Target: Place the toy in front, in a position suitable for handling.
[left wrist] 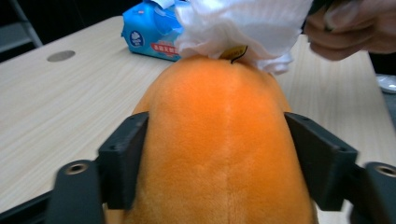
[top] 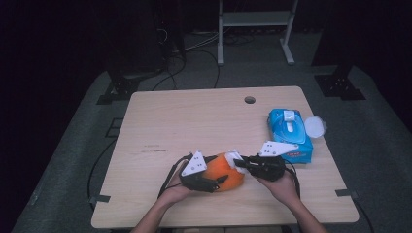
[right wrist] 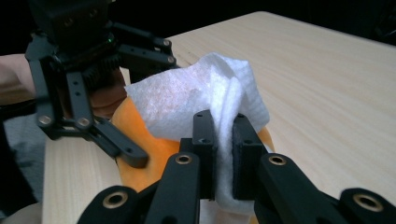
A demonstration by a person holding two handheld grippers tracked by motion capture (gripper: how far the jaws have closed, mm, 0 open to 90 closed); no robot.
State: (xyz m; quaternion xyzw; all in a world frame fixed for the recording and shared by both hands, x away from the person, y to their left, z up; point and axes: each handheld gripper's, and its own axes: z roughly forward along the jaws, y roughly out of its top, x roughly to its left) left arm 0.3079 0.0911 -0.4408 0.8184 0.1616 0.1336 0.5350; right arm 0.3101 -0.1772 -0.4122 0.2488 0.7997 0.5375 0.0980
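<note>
An orange plush toy (top: pixel 224 171) lies near the table's front edge. My left gripper (left wrist: pixel 217 126) straddles it, one black pad against each flank of the toy (left wrist: pixel 219 140). In the high view that gripper (top: pixel 218 170) comes in from the left. My right gripper (right wrist: pixel 224 126) is shut on a folded white wipe (right wrist: pixel 187 102), which rests on the toy's far end (right wrist: pixel 135 135). The left gripper view shows the wipe (left wrist: pixel 243 28) bunched on top of the toy, with a hand (left wrist: pixel 355 28) behind it.
A blue pack of wet wipes (top: pixel 289 133) lies at the right of the wooden table (top: pixel 194 116), with a round white lid (top: pixel 315 127) beside it. A cable hole (top: pixel 249 100) sits near the far edge. A metal rack stands on the floor beyond.
</note>
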